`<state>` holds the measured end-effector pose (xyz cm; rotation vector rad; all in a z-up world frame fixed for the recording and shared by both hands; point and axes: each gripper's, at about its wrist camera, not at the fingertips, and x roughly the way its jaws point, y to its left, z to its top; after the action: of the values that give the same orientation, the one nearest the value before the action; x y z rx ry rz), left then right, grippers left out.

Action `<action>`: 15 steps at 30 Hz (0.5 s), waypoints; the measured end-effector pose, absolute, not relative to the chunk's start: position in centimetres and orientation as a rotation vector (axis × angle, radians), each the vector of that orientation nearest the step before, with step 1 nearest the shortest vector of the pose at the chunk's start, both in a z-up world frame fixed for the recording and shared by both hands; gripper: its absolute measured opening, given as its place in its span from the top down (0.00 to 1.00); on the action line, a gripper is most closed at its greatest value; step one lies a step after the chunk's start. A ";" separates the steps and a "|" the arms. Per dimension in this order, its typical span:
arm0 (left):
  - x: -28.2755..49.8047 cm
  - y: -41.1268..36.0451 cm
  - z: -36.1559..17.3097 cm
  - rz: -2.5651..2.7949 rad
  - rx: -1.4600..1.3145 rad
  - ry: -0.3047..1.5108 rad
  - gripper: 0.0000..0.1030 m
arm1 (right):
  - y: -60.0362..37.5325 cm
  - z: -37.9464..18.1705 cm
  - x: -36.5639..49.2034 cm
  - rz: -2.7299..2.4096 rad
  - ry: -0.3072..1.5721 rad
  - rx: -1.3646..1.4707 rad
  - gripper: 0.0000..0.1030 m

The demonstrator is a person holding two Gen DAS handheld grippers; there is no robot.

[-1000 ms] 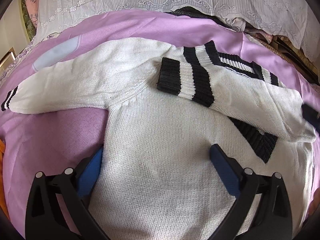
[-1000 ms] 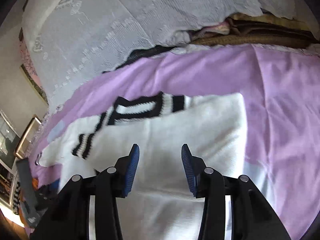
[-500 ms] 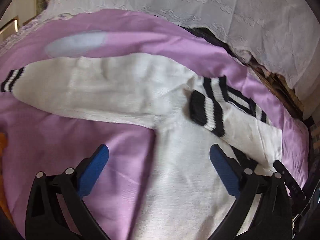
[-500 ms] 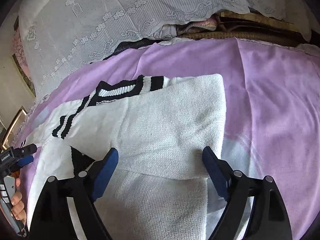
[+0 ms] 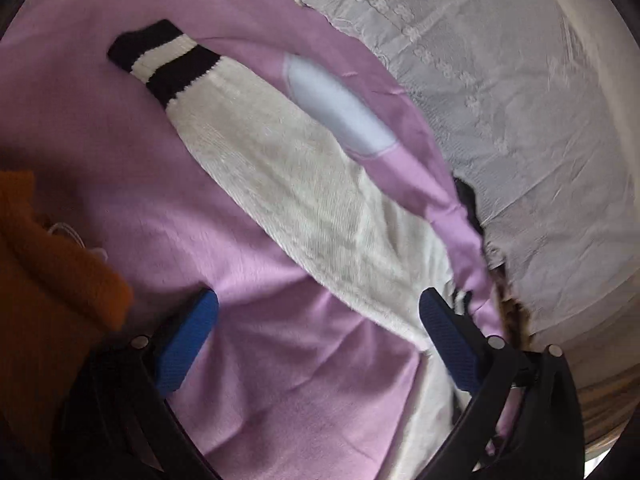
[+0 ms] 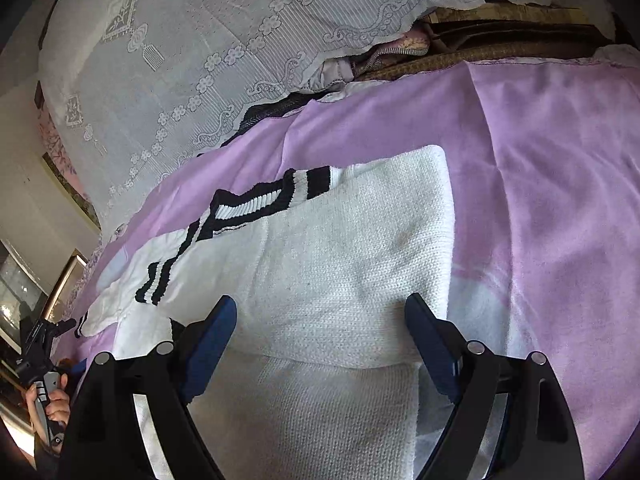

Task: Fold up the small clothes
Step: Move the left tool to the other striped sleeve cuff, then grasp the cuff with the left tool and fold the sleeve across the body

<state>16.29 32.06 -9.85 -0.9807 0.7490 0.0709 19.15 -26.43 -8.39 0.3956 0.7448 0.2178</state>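
Observation:
A white knit sweater (image 6: pixel 340 264) with a black-and-white striped collar (image 6: pixel 256 204) lies flat on a purple sheet (image 6: pixel 560 184). One sleeve is folded across its body. My right gripper (image 6: pixel 320 336) hovers open over that folded sleeve, and its pads press on nothing. The other sleeve (image 5: pixel 288 184) stretches out diagonally in the left wrist view and ends in a striped cuff (image 5: pixel 160 60) at the upper left. My left gripper (image 5: pixel 318 320) is open above the sheet near the sleeve's shoulder end. Its right pad (image 5: pixel 448 340) is beside the knit.
An orange garment (image 5: pixel 48 264) is bunched at the left edge. White lace cloth (image 5: pixel 500 100) covers a pile behind the sheet, with folded fabrics (image 6: pixel 500 40) further back. A pale patch (image 5: pixel 336 108) marks the sheet. A hand (image 6: pixel 56 404) holds the left gripper's handle at far left.
My left gripper swung left from the sweater's body to the outstretched sleeve and rolled. My right gripper's jaws widened from narrow to wide and it barely shifted.

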 end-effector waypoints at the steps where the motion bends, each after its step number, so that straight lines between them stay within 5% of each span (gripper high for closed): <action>1: 16.2 32.8 -9.8 0.072 -1.009 0.735 0.04 | -26.5 -8.4 19.1 0.219 0.744 0.399 0.16; 15: 18.3 36.4 -9.4 0.309 -1.060 0.573 0.04 | -26.2 -8.5 19.3 0.221 0.751 0.387 0.14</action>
<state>18.29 36.37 -9.43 -1.0597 0.5729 0.3089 19.34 -26.22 -8.49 0.3871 0.7510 0.2205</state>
